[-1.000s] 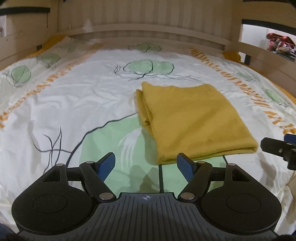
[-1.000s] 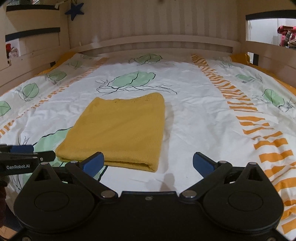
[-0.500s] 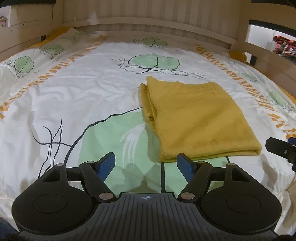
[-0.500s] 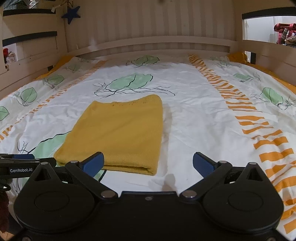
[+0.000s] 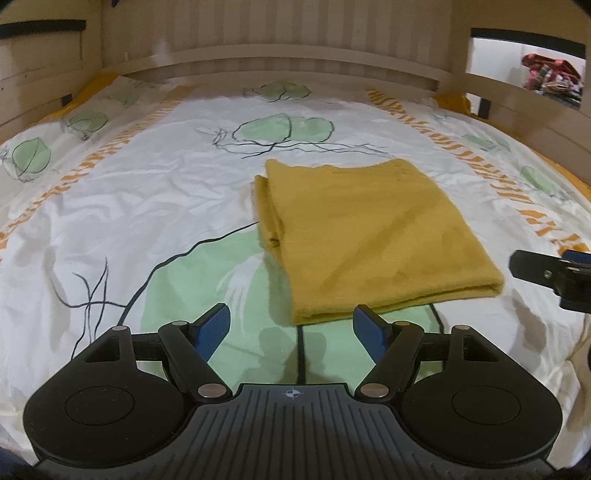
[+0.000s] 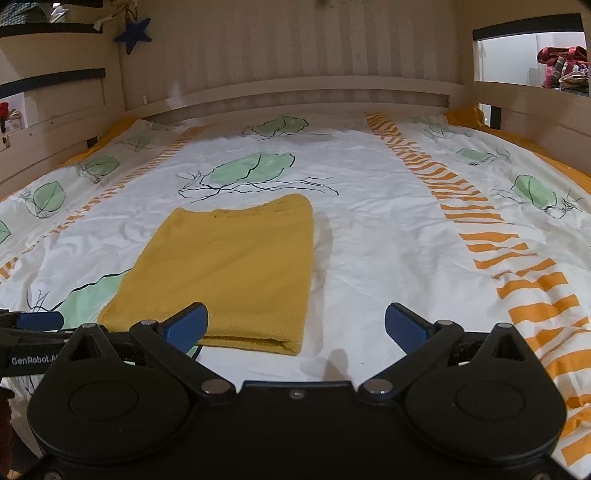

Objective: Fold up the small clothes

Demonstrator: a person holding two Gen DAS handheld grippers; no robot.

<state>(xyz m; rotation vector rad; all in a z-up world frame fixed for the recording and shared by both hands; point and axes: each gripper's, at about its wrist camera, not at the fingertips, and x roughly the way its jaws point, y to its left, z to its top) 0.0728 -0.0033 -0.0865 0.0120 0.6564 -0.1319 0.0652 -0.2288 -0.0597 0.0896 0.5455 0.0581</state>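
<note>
Since a second ago little has shifted: the left gripper (image 5: 291, 325) has drawn slightly back and swung a touch, so the folded yellow garment (image 5: 373, 236) sits a little further off in its view, while the right gripper (image 6: 295, 325) has edged nearer, its left blue pad now overlapping the garment's near edge in the picture; the garment itself has not moved.

The yellow garment (image 6: 229, 266) lies flat as a neat folded rectangle on the bedsheet (image 5: 155, 192), its stacked layer edges showing on the side toward the left gripper and a rounded fold on the near right corner; it covers part of a large green leaf print (image 5: 207, 280) outlined in black.

Both grippers hover just short of the garment's near edge, fingers spread wide and holding nothing; the right gripper's tip shows just off the garment's near right corner in the left view.

The sheet is white and lightly creased, with green leaves, thin black branches and orange dashed stripes (image 6: 461, 221) running away beyond the garment on either side; a pale wooden slatted headboard (image 6: 295, 66) rises behind the garment; a dark blue star (image 6: 133, 35) hangs up-left of it; a heap of coloured clothes (image 6: 563, 64) shows through an opening far to its right.
</note>
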